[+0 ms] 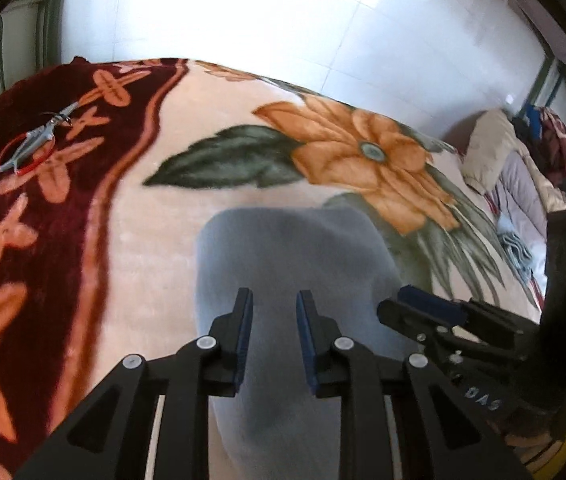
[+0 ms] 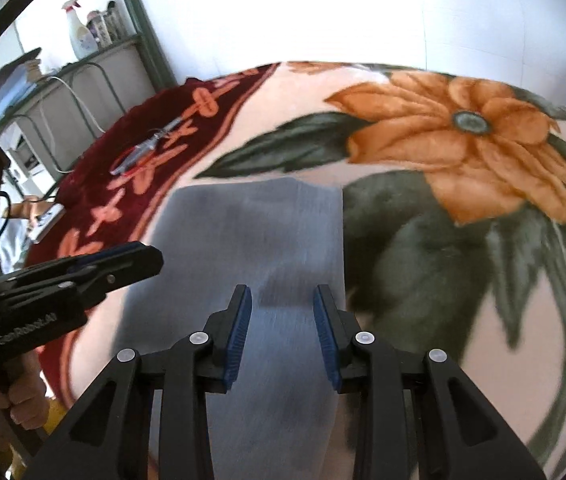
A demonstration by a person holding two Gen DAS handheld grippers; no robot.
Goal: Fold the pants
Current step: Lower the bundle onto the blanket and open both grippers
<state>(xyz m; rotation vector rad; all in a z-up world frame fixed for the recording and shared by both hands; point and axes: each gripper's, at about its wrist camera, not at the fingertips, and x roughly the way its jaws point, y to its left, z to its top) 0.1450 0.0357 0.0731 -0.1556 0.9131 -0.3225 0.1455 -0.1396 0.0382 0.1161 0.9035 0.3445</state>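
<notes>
Left gripper (image 1: 274, 312) fingers narrowly parted above grey pants (image 1: 291, 256), nothing pinched, right gripper (image 2: 282, 308) fingers slightly wider over the same pants, spread on a floral blanket (image 1: 155, 248)

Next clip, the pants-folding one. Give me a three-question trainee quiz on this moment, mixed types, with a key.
1. True or false: the grey pants lie on a floral blanket.
2. What lies on the blanket's dark red border? A) scissors B) pliers with a red ring C) a phone
3. Fill in: the right claw hovers over the pants with its pads ____.

Key
1. true
2. B
3. apart
</notes>
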